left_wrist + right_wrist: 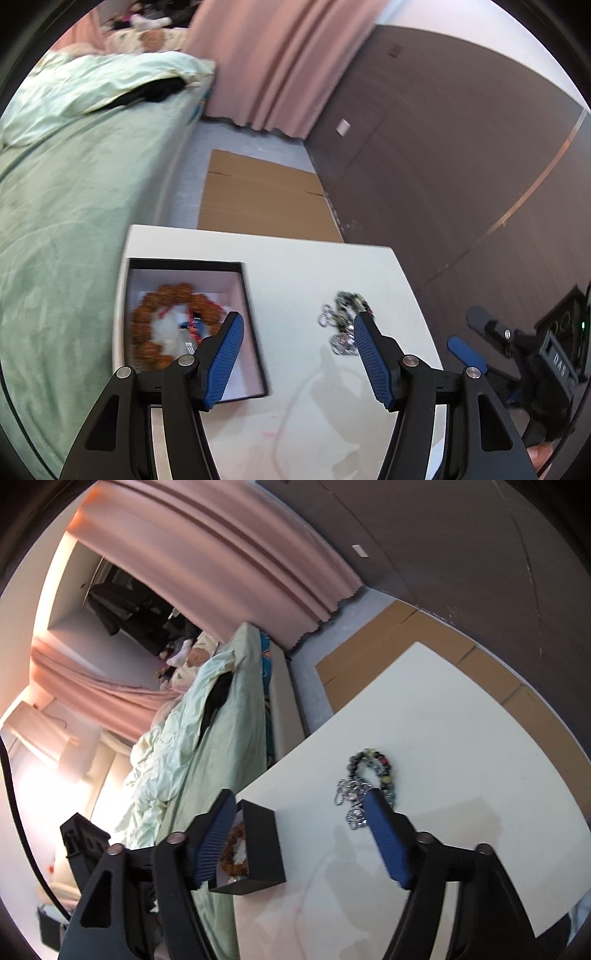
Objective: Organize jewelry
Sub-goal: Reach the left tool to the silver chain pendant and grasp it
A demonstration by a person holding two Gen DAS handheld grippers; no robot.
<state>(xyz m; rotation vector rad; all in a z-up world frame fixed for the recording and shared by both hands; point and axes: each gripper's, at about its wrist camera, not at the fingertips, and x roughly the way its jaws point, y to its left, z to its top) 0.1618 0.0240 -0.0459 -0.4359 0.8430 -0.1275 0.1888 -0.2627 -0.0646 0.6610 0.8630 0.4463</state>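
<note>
A black jewelry box (255, 332) with a white lining sits at the left of the white table (314, 266). A brown bead bracelet (147, 325) lies inside it. A dark bead bracelet (352, 301) and a silver ball chain (340, 341) lie tangled on the table right of the box. My left gripper (295, 321) is open and empty above the table between box and jewelry. My right gripper (301, 799) is open and empty, just short of the bead bracelet (373, 762) and the chain (351, 801). The box (258, 845) shows at its left finger. The right gripper also shows in the left wrist view (469, 332).
A bed with a green cover (74, 221) runs along the table's left side. Flat cardboard (258, 199) lies on the floor beyond the table. A brown wall (461, 166) stands at the right, pink curtains (277, 62) at the back.
</note>
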